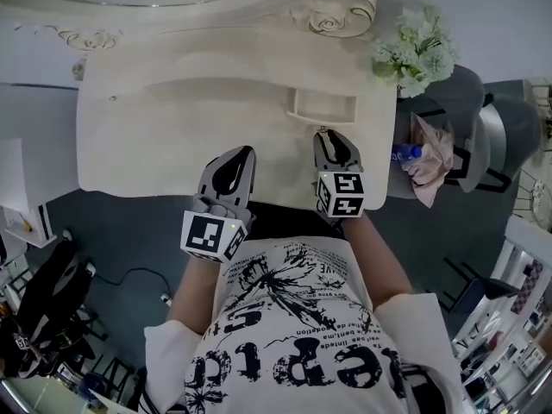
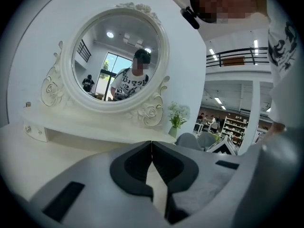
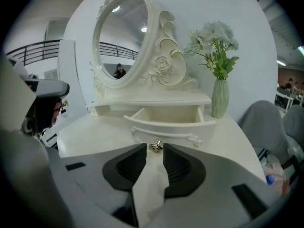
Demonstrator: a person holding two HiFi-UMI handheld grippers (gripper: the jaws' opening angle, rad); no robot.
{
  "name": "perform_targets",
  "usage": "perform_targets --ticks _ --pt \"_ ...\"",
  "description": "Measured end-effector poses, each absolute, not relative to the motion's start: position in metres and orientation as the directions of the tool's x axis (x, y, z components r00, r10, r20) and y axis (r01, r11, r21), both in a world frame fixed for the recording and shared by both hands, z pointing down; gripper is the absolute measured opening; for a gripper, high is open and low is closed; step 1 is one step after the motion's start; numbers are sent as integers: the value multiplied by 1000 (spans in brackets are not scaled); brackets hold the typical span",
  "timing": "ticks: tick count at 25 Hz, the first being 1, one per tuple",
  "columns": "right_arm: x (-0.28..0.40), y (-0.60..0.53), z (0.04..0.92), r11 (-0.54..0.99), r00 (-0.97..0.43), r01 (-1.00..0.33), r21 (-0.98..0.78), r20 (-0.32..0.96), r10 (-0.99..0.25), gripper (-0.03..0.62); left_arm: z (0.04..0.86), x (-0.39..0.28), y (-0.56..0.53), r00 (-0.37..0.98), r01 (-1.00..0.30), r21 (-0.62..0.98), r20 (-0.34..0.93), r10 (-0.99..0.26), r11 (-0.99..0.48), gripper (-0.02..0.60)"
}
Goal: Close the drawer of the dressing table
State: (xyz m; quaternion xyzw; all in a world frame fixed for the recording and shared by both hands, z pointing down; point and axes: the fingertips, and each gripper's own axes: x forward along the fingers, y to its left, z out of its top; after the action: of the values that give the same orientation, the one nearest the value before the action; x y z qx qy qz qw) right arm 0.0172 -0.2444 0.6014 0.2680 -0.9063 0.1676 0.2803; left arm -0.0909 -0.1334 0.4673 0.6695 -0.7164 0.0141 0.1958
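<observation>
Right tongs [image 3: 155, 147] hang released before the open drawer [image 3: 166, 120] near the back right corner of the desk [image 1: 172, 136], left tongs [image 2: 151, 145] clenched empty, so press squarely beside the knob [image 3: 156, 147], pushing straight in.

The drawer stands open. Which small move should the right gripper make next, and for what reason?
Probably ease the right gripper forward onto the knob and push. The drawer is pulled out, the open jaws line up with its knob, and the left gripper is shut and off to the side.
</observation>
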Motion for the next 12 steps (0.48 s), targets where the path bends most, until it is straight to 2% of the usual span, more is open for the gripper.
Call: perform_targets --ticks 4,12 --pt "15 -245 607 756 -685 -622 -206 610 -398 103 474 -87 -134 -12 -964 249 316 -949 95 20" --pt "12 -248 612 735 -623 -662 -144 652 -433 101 481 -87 -140 5 -960 268 316 -949 84 20"
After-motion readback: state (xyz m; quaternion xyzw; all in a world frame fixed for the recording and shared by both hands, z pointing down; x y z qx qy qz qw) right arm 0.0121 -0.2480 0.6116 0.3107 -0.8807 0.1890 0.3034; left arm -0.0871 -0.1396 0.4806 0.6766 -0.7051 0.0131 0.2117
